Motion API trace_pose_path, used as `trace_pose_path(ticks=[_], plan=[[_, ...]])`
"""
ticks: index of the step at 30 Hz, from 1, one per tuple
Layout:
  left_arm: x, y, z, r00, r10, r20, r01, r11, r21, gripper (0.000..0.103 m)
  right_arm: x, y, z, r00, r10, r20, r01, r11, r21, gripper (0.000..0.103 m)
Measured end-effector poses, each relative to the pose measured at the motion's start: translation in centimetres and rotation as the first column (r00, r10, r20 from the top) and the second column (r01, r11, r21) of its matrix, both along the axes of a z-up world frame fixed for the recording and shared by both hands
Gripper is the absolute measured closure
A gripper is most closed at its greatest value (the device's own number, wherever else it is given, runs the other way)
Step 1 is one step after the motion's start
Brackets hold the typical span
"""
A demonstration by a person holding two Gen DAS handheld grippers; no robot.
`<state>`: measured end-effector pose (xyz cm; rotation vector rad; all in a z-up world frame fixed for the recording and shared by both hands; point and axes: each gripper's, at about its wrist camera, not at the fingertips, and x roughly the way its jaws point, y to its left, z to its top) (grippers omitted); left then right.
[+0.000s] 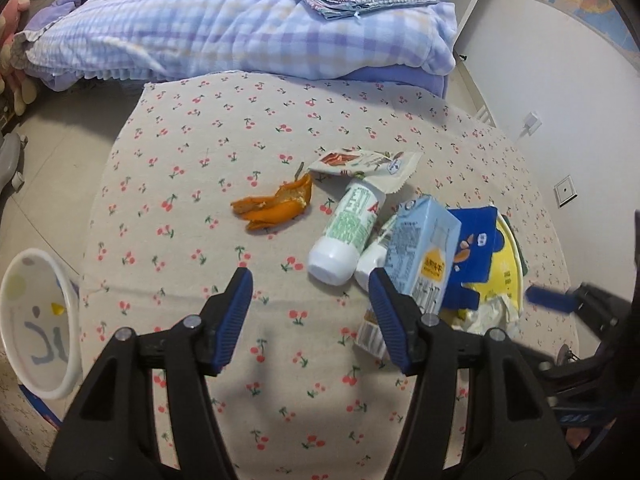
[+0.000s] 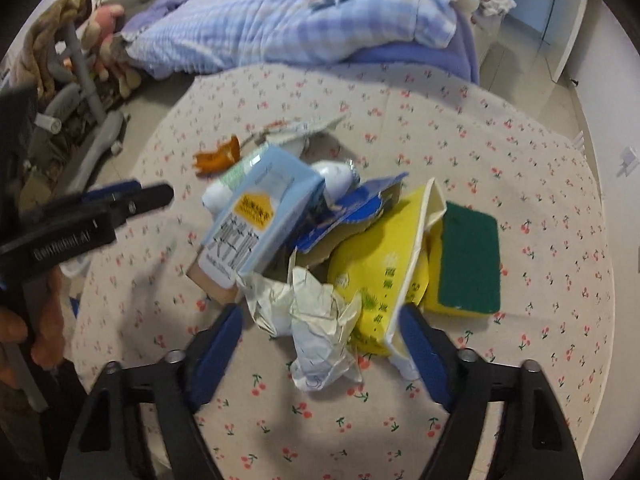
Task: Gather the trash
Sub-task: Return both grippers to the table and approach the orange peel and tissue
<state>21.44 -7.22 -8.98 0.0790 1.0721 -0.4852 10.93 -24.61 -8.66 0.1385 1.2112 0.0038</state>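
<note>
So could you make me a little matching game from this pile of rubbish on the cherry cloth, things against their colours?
Things:
1. peel
2. milk carton
3. sponge top
4. crumpled paper

Colours:
A. dark green
B. white
C. orange
D. pale blue

Pairs: 1-C, 2-D, 3-A, 4-B

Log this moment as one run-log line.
left claw: open, empty | right claw: open around crumpled paper | orange peel: on table | bin: table's edge
</note>
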Motion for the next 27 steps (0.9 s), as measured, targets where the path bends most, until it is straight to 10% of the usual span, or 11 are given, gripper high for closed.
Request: trace_pose_path(ticks=[3, 5, 9, 15, 19, 23, 27], plan=[[1.4, 0.3, 0.1, 0.999, 0.031, 0.038, -0.033, 0.998, 0.045, 0.042, -0.2, 0.6, -0.5, 1.0, 0.022, 0.002, -0.022, 0.992, -0.124, 0.054], [2.3, 0.8, -0.1, 0.998, 0.056, 0.035, -0.057, 0.997, 0.051, 0.042, -0.7, -0.4, 0.3, 1.0, 0.004, 0.03, -0.002, 0.998, -0.057, 0.1], [3.8, 0.8, -1.1, 0.998, 0.047, 0.04, -0.051, 0.992, 0.116, 0.042, -1.2, -1.9, 1.7, 0.997, -0.039, 0.067, 0.04, 0.999, -0.018, 0.102], [4.5, 0.0, -2.1, 0.999, 0.008, 0.033, -0.013, 0.988, 0.151, 0.042, -0.6, -0.4, 1.4, 0.998, 0.036, 0.056, -0.038, 0.999, 0.032, 0.089], [4.8, -0.2, -1.8, 0.999, 0.003, 0.043, -0.009, 0.989, 0.15, 0.042, -0.3, 0.9, 1.2, 0.997, 0.05, 0.067, -0.047, 0.998, -0.044, 0.028], [5.4, -0.5, -1.8, 0.998, -0.007, 0.057, -0.002, 0.988, 0.157, 0.042, -0.5, 2.6, 1.9, 0.984, 0.116, 0.133, -0.11, 0.992, -0.055, 0.024], [6.3, -1.0, -2.8, 0.998, -0.032, 0.062, 0.018, 0.977, 0.215, 0.042, 1.0, 3.7, -1.6, 0.99, 0.14, -0.001, -0.138, 0.975, -0.175, 0.029]])
